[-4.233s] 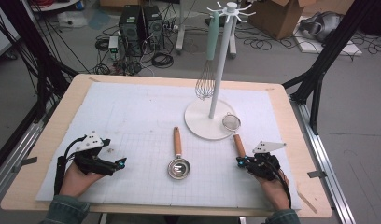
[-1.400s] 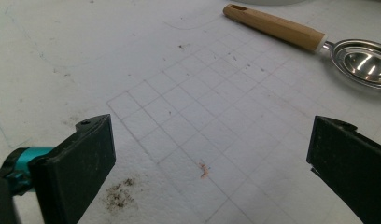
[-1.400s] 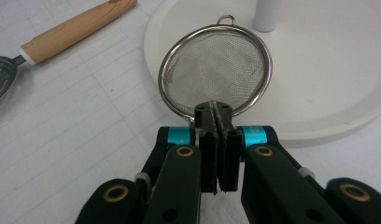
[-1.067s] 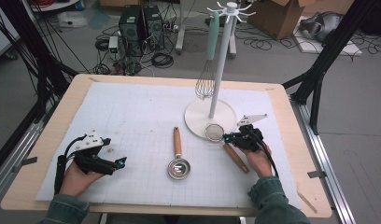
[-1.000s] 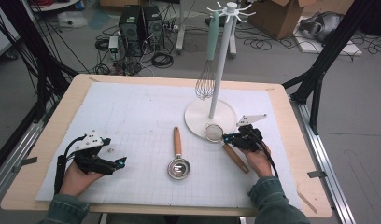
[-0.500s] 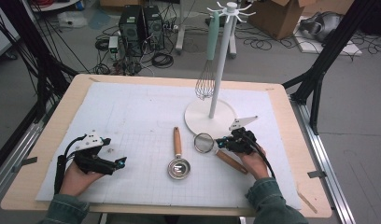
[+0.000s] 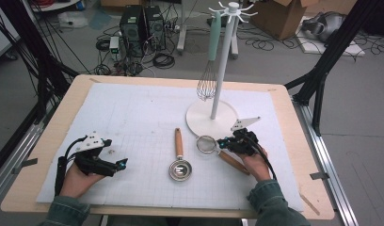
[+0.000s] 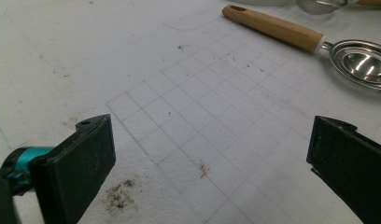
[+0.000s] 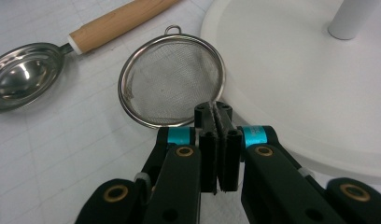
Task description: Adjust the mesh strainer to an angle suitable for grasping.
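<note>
A small mesh strainer (image 7: 206,143) with a wooden handle (image 7: 233,162) lies beside the white stand's round base (image 7: 211,120). My right gripper (image 7: 223,143) is shut at the strainer's neck, just behind the mesh bowl (image 9: 172,88), and its jaws (image 9: 213,112) press together there. A steel scoop (image 7: 180,168) with a wooden handle lies to the left of the strainer. It also appears in the left gripper view (image 8: 356,60) and the right gripper view (image 9: 25,74). My left gripper (image 7: 120,165) rests open on the mat at the front left, and nothing is between its jaws (image 8: 212,172).
A whisk (image 7: 207,84) with a teal handle hangs from the white stand's pole (image 7: 223,61). The stand's base (image 9: 296,93) lies close to the right of the strainer. The white grid mat (image 7: 133,122) covers most of the wooden table.
My right gripper has moved left and toward the front, and the strainer came with it, off the stand's base and onto the mat. The left gripper stayed put.
</note>
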`<state>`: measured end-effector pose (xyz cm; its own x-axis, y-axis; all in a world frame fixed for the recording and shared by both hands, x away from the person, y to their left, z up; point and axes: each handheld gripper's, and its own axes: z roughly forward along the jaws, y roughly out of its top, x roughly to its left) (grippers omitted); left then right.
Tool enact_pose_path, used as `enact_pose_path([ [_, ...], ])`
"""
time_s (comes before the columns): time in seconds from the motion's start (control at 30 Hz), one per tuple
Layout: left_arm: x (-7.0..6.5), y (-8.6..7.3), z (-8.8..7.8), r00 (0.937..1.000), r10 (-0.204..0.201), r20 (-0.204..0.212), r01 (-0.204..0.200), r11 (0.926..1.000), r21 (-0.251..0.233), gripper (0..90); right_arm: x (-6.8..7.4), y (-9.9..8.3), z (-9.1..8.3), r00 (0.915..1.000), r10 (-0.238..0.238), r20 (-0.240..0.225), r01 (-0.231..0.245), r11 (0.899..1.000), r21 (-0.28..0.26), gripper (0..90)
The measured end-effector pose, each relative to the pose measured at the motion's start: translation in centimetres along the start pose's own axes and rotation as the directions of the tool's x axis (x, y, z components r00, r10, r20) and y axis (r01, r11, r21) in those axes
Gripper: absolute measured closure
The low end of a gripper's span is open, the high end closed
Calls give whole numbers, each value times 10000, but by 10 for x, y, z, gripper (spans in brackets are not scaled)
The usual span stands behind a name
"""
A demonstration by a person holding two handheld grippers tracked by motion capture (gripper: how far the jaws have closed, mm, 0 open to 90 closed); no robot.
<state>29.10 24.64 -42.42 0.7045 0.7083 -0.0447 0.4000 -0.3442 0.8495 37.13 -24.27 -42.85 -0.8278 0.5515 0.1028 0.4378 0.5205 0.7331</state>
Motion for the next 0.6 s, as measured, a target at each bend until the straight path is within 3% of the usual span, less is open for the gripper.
enact_pose_path([
  [0.6, 0, 0, 0, 10000, 3, 26, -3, 10000, 25, 17, 3, 5, 12, 9998, 9, -188, -11, 10000, -93, 894],
])
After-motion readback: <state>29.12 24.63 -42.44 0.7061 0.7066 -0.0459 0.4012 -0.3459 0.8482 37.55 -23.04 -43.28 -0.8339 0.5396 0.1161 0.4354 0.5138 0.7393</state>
